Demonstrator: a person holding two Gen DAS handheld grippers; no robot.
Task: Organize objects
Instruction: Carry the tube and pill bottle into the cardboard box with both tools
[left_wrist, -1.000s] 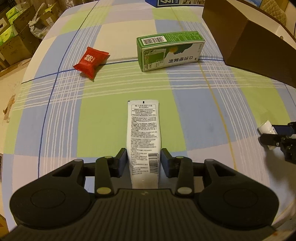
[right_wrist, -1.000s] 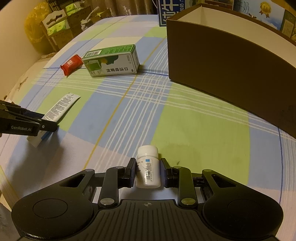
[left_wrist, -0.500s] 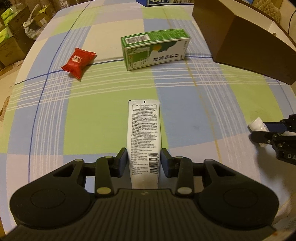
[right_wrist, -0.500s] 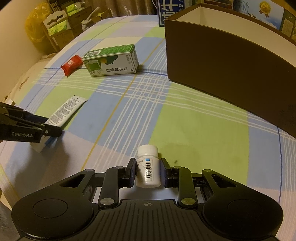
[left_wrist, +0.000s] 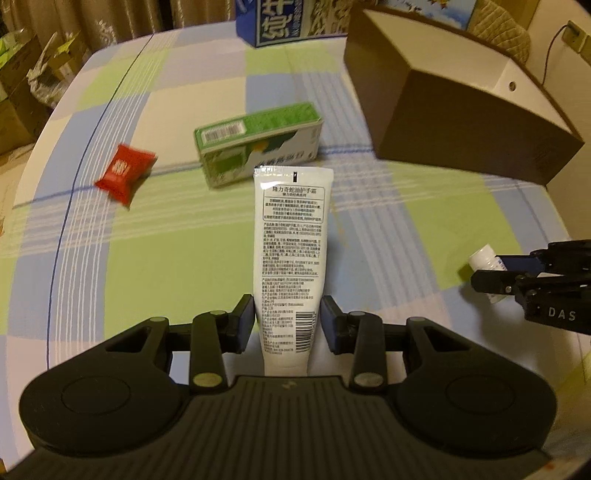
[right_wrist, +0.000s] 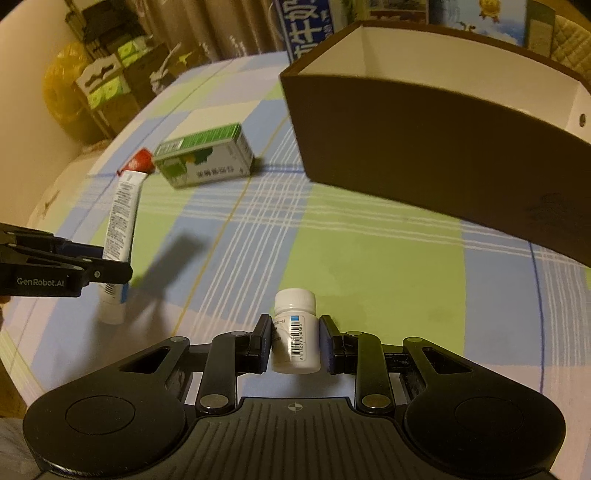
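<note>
Since a second ago: both grippers have lifted their loads off the checked tablecloth (left_wrist: 155, 258). In the left wrist view the tube now reaches up past the near edge of the green carton, where before its crimped end lay short of it on a green square. In the right wrist view the tube casts a shadow on the cloth, clear of the surface. The brown box looms larger and closer in both views; the far blue carton has come into sight.

Left gripper (left_wrist: 288, 325): jaws clenched on the white tube (left_wrist: 291, 254) near its cap end, crimp pointing to 12 o'clock. Back label carries dense Chinese print and a barcode; a heading reads as hand cream. The gripper side reads "GenRobot.AI" in the right wrist view.

Right gripper (right_wrist: 294, 341): jaws clamped on the white pill bottle (right_wrist: 295, 332), cap towards 12 o'clock, barcode facing up. The gripper side reads "DAS" in the left wrist view.

On the cloth: green carton (left_wrist: 258, 142) at 12 o'clock from the left gripper, barcode on top, Chinese text blurred. Red sachet (left_wrist: 125, 171) at 10 o'clock, white emblem, blurred. Brown box (right_wrist: 436, 147), open, white inside, at 1 o'clock from the right gripper. Blue carton (left_wrist: 280, 20) at the far edge, large white Chinese characters.
</note>
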